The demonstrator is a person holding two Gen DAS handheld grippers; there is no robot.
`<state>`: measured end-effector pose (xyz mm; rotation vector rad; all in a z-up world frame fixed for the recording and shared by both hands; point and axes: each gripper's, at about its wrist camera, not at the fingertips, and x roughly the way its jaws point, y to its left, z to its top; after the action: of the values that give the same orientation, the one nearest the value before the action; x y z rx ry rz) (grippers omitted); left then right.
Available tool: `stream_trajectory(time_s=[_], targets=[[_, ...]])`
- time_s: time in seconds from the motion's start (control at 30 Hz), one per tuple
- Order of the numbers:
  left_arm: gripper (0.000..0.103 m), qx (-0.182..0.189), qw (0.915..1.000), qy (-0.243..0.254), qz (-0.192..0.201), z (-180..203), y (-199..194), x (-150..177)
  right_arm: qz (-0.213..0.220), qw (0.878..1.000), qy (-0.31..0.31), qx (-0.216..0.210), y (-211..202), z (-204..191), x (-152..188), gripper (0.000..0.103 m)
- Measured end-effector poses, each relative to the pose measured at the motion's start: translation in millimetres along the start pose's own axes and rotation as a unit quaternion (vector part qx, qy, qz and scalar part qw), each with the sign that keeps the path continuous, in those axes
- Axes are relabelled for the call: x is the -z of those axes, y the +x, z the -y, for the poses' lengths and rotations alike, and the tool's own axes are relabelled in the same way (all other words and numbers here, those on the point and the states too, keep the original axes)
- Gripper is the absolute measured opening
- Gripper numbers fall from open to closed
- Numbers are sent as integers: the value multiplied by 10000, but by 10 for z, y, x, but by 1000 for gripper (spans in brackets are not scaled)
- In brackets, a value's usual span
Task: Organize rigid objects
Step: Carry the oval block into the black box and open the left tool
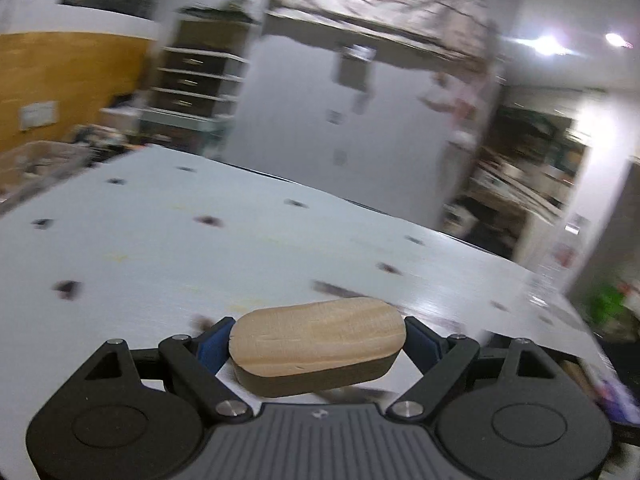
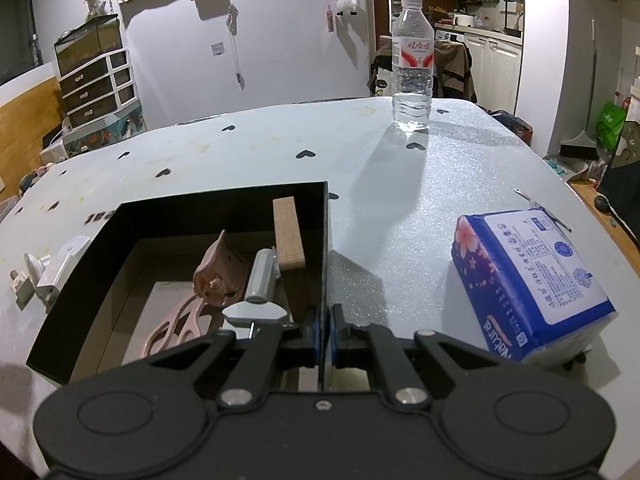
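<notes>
1 tabletop [image 2: 400,200] carries 1 black box [image 2: 200,216]. Right of the box lie 1 tissue pack [image 2: 532,280] and, farther back, 1 water bottle [image 2: 412,64]. Inside the box: 1 wooden block [image 2: 289,234] against the right wall, 1 pink scissors [image 2: 180,320]. The right hand-held gripper [image 2: 325,334] pinches the box's right wall. The left hand-held gripper [image 1: 318,340], spread wide, clamps 1 oval wooden piece [image 1: 316,340] above the tabletop.

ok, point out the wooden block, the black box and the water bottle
wooden block [image 1: 316,340]: left wrist view, pale top face.
black box [image 2: 224,210]: right wrist view, far wall.
water bottle [image 2: 413,56]: right wrist view, label.
</notes>
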<state>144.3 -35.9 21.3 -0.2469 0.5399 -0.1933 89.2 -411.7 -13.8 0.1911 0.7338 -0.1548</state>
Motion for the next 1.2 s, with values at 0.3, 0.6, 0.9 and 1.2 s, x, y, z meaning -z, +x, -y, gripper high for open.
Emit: stream_trajectory(time_s=[0.3, 0.6, 0.9, 1.2], targets=[[88, 1116, 9897, 701, -564, 1014, -3, 202, 21, 10000, 52, -51, -6, 42, 5, 6], [88, 1393, 9754, 1066, -1335, 1739, 229, 406, 6, 10000, -29, -26, -5, 28, -1, 6], [88, 990, 9732, 1246, -1657, 1898, 398, 494, 35, 9999, 18, -110, -10, 61, 14, 7], [90, 933, 9673, 1321, -1954, 1938, 389, 520, 34, 9998, 57, -171, -36, 80, 19, 8]])
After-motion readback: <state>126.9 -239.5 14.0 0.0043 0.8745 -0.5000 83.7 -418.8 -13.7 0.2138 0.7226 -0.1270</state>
